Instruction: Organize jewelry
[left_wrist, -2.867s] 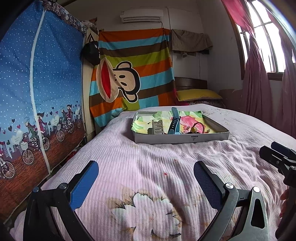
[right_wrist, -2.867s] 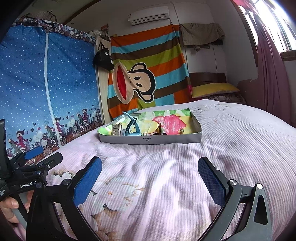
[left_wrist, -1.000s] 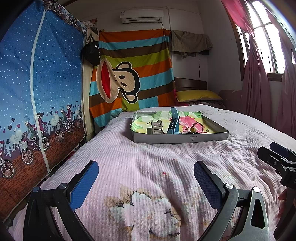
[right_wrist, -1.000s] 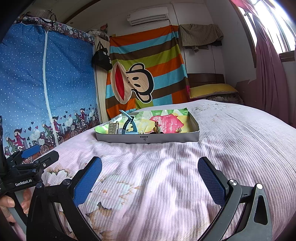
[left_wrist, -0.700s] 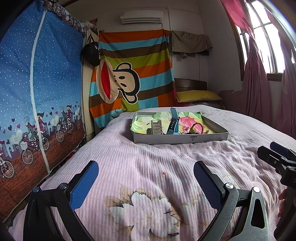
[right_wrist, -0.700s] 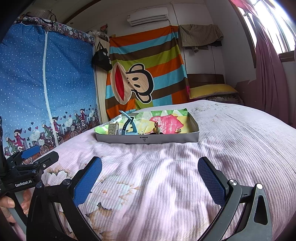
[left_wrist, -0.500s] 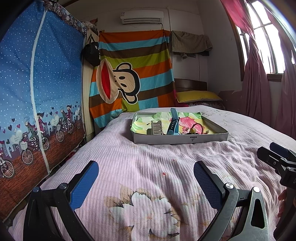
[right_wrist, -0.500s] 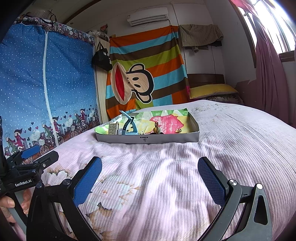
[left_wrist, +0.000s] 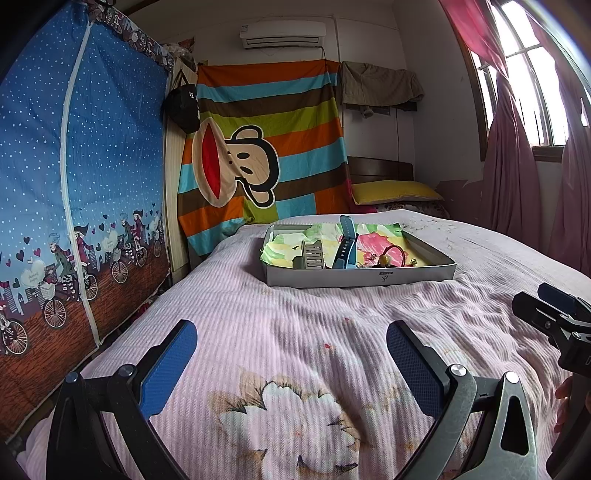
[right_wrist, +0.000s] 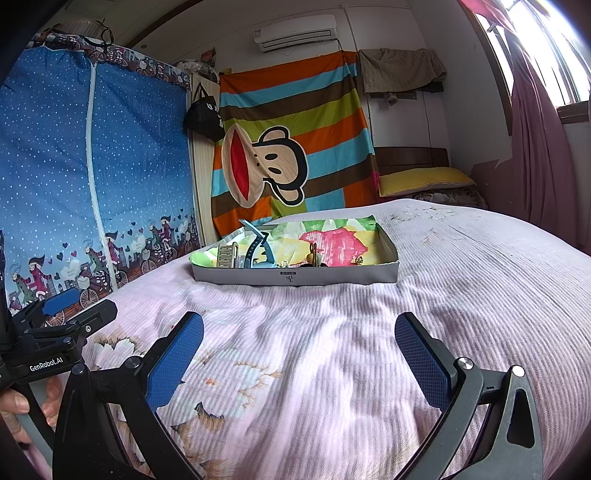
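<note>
Grippers both stand wide open and hold nothing. Left gripper (left_wrist: 291, 354) hovers over the near part of the bed (left_wrist: 314, 325), its blue pads (left_wrist: 168, 363) spread above a flower print in the pink cover. Right gripper (right_wrist: 299, 350) hovers just to its right, equally wide, also clear of the cover.

Farther up the bed, well apart from both, lies a shallow grey tray (right_wrist: 295, 277) lined with bright paper. In it sit a blue watch (left_wrist: 345, 247), a metal band (left_wrist: 314, 254) to its left, and small trinkets (left_wrist: 384, 260) to its right, too small to tell apart.
</note>
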